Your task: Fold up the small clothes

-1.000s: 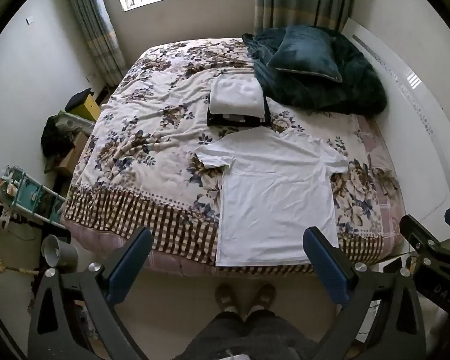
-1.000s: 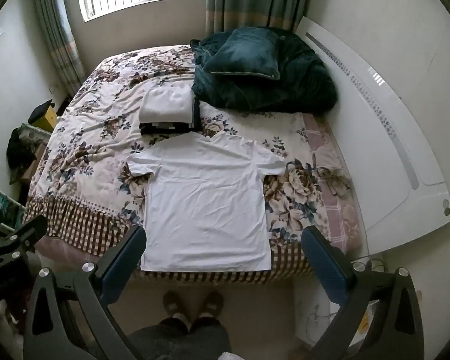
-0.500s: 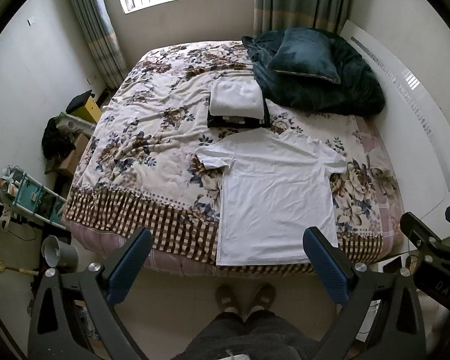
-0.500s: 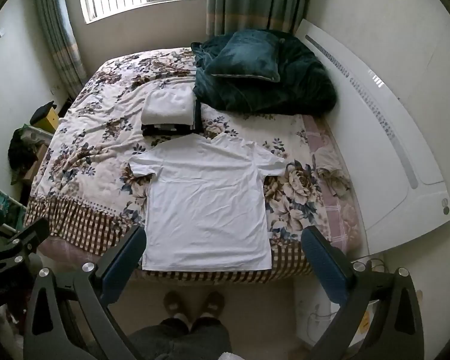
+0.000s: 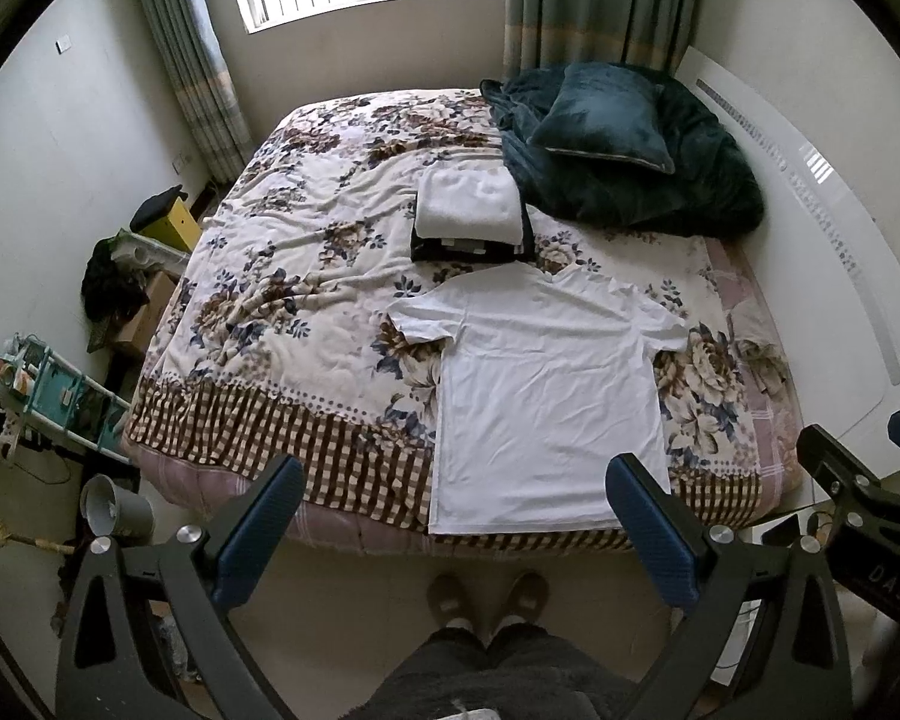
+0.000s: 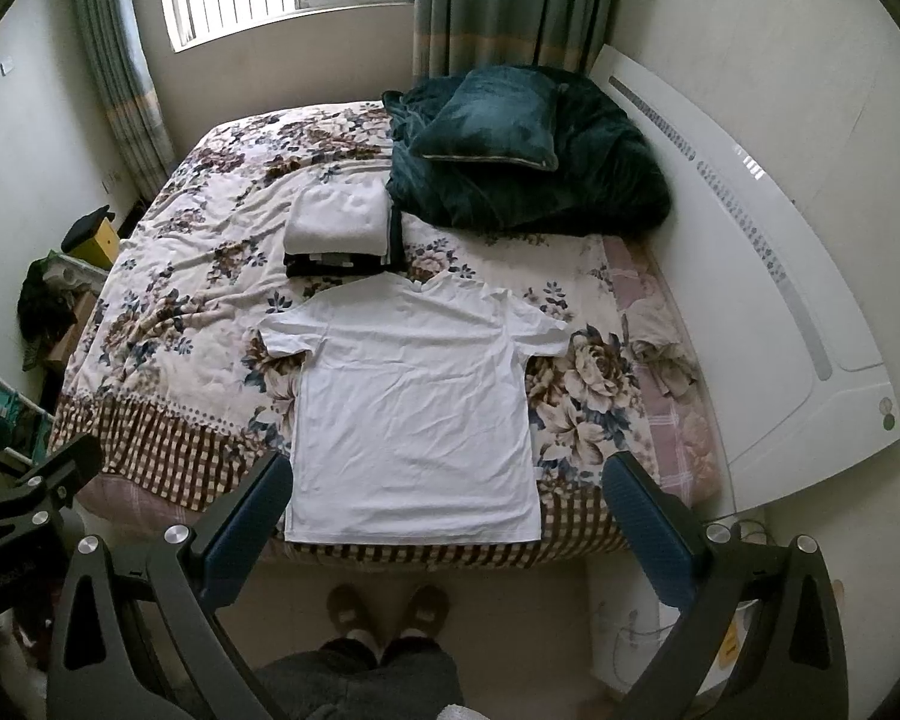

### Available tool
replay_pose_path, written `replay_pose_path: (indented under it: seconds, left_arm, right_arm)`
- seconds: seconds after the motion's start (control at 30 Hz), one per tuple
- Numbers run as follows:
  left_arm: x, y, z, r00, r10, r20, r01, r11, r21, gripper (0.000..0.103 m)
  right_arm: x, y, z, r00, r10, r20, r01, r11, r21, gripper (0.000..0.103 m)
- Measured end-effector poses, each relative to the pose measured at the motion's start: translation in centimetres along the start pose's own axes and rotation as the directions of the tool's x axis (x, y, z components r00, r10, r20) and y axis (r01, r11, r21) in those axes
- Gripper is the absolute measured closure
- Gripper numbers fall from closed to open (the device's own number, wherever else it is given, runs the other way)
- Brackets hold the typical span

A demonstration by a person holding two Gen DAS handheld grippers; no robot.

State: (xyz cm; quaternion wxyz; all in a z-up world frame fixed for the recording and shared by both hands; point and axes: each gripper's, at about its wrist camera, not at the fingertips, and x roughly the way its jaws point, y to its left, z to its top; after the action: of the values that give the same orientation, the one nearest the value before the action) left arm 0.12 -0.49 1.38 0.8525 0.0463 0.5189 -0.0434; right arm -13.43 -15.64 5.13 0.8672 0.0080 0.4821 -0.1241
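Note:
A white T-shirt [image 5: 546, 384] lies flat and spread out, sleeves out, on the near part of the floral bed; it also shows in the right wrist view [image 6: 414, 408]. Its hem reaches the bed's front edge. My left gripper [image 5: 456, 516] is open and empty, held high above the floor in front of the bed. My right gripper [image 6: 447, 513] is open and empty, also well short of the shirt. The right gripper's body shows at the right edge of the left wrist view [image 5: 858, 504].
A stack of folded clothes [image 5: 471, 216] sits beyond the shirt's collar. A dark green blanket and pillow [image 5: 618, 144] lie at the head. A white headboard [image 6: 750, 252] stands right. Clutter and a rack [image 5: 60, 384] stand left of the bed. My feet [image 5: 486, 594] are below.
Both views have tilted down very slightly, so the bed and shirt sit a little lower in the frames. The shirt has not moved and both grippers stay open.

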Motion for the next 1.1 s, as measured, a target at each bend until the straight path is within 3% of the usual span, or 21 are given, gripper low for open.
replay_pose_path:
  seconds: [1.1]
  left_arm:
    - [-1.7, -1.5, 2.3, 1.0, -0.004, 0.017, 0.004, 1.0, 0.002, 0.0]
  right_arm:
    - [-2.9, -0.3, 1.6, 1.0, 0.001, 0.018, -0.001, 1.0, -0.001, 0.0]
